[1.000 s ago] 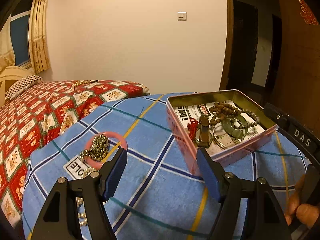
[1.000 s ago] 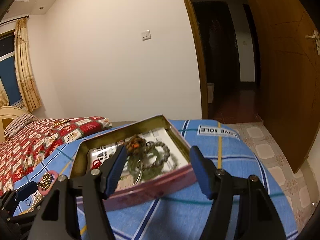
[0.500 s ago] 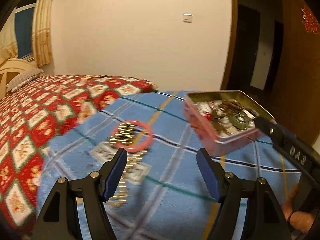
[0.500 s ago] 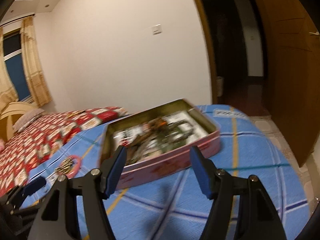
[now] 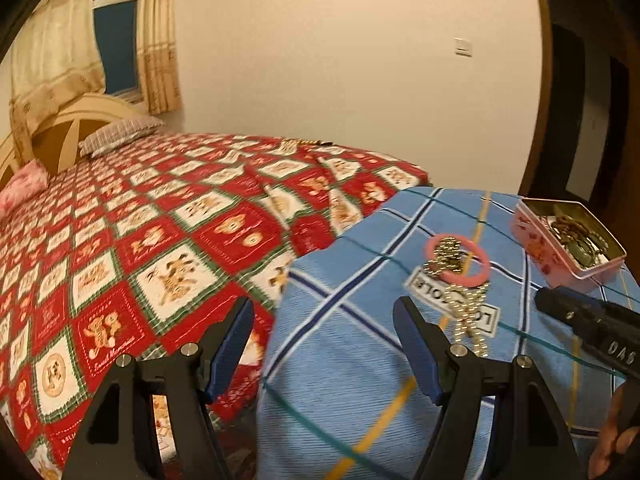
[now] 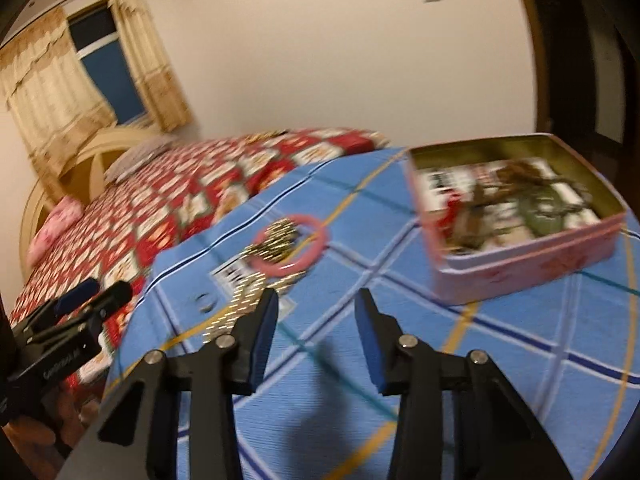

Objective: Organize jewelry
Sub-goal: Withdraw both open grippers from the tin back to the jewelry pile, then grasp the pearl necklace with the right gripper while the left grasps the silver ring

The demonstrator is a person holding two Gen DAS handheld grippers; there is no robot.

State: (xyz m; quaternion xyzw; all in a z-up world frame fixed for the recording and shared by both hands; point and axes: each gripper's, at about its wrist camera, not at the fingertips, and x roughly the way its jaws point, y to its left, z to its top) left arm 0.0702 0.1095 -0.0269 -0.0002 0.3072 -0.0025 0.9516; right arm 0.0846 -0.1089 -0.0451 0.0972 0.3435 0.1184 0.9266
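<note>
A pink bangle lies on the blue plaid cloth with a metal bead chain running through it toward me. It shows in the right wrist view too, with the chain just left of my right gripper. A pink tin holds bracelets and beads; it sits far right in the left wrist view. My left gripper is open and empty, hovering at the cloth's left edge. My right gripper is open and empty above the cloth.
A bed with a red patterned quilt lies left of the blue cloth. A small ring lies on the cloth left of the chain. A dark doorway stands at the right. The view is motion-blurred.
Both grippers swung left. The tin slid to the right of both views, and the bangle and chain came toward the centre. The right gripper's fingers have narrowed somewhat.
</note>
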